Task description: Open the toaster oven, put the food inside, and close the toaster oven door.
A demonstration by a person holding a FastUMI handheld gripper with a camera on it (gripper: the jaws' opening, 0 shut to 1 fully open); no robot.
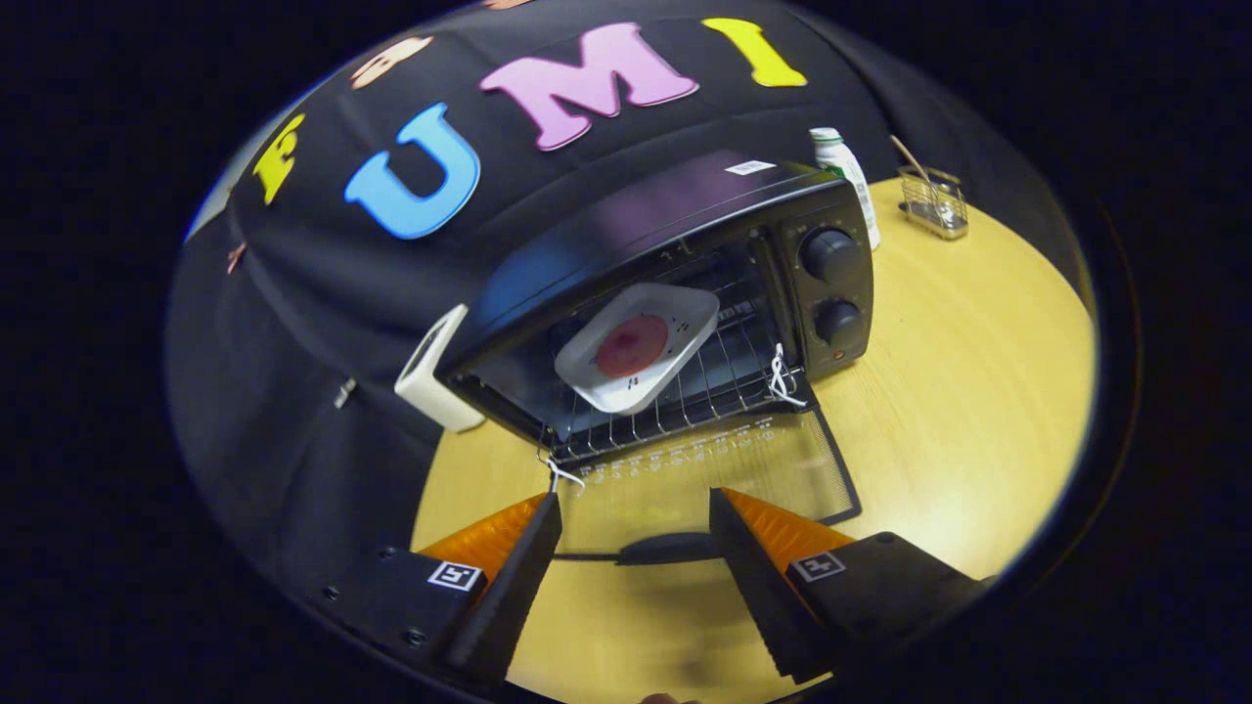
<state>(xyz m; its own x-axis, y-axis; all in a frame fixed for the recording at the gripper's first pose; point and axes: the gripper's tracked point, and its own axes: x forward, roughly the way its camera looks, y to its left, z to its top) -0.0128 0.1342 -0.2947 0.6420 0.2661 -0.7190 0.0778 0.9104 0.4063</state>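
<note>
Beyond my gripper, toward the back of the worktop, I see the toaster oven with its door dropped flat open; the door handle lies between my spread, empty fingers. Inside, on the wire rack, sits a white square tray carrying a round reddish piece of food. A white bottle and small wire basket stand by the back edge.

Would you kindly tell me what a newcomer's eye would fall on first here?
The black toaster oven on the wooden table, its glass door dropped open. Inside, on the rack, a white tray holds a round reddish food. The gripper is open, the door handle between its fingers.
</note>
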